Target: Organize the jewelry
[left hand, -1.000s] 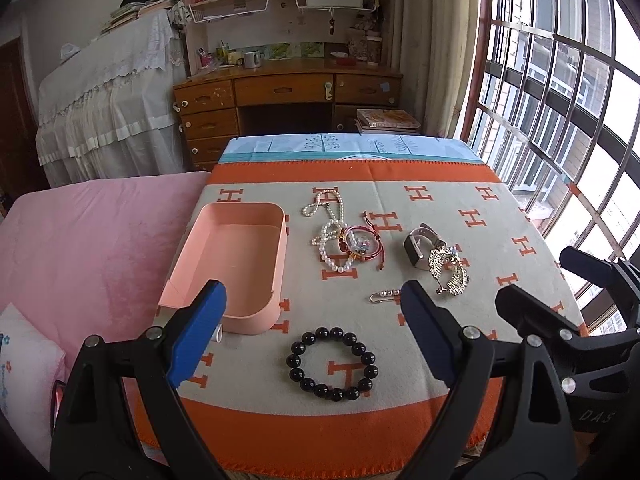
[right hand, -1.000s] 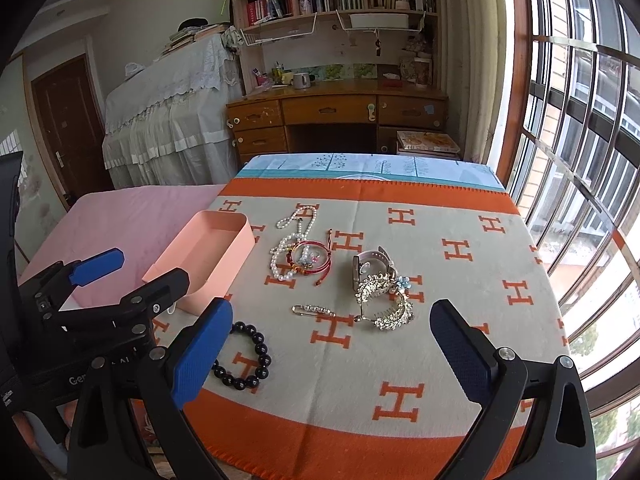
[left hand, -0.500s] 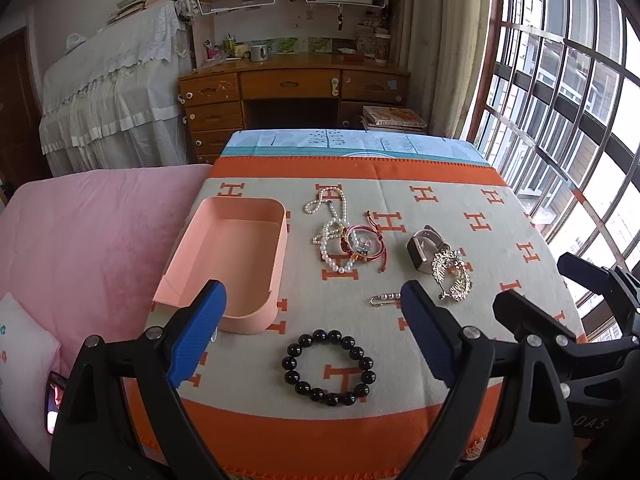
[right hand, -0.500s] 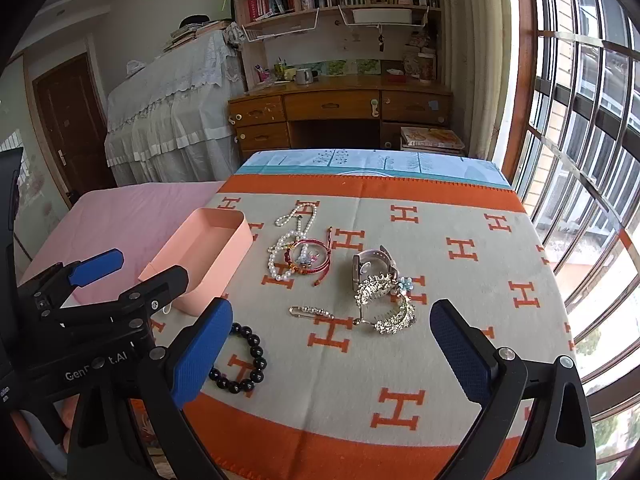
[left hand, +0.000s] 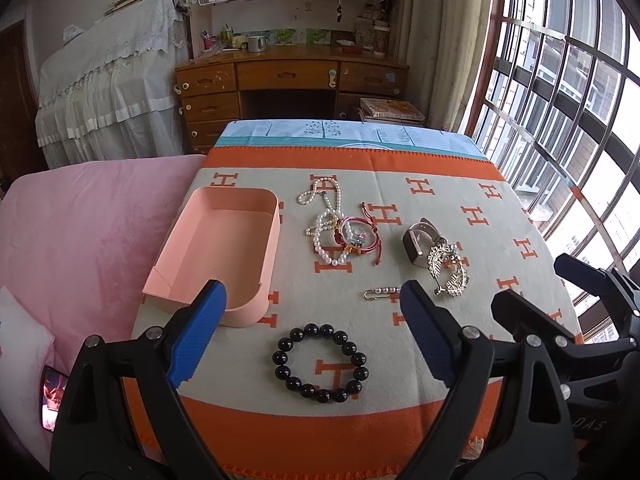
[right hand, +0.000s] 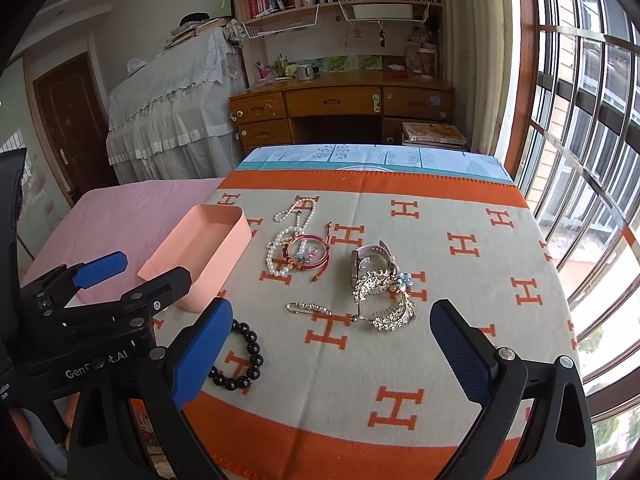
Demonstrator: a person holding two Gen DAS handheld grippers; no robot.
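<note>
An empty pink tray (left hand: pixel 224 248) (right hand: pixel 200 252) sits at the left of the patterned cloth. To its right lie a pearl necklace (left hand: pixel 326 220) (right hand: pixel 286 236), a red cord bracelet (left hand: pixel 358 236) (right hand: pixel 306 254), a watch (left hand: pixel 416 240) (right hand: pixel 366 260), rhinestone hair combs (left hand: pixel 446 270) (right hand: pixel 384 300) and a small pearl pin (left hand: pixel 382 292) (right hand: pixel 310 307). A black bead bracelet (left hand: pixel 320 362) (right hand: pixel 240 360) lies nearest. My left gripper (left hand: pixel 312 316) hangs open above that bracelet. My right gripper (right hand: pixel 332 332) is open too, near the cloth's front edge, short of the combs.
The cloth (left hand: pixel 440 208) covers a table with a pink blanket (left hand: pixel 80 220) at its left. A wooden desk (left hand: pixel 292 80), a draped piece of furniture (left hand: pixel 108 92) and a barred window (left hand: pixel 580 120) stand beyond. A phone (left hand: pixel 50 396) lies at the lower left.
Both views have tilted and drawn back slightly, showing more of the table's near edge. The jewelry and tray have not moved. Both grippers stay open.
</note>
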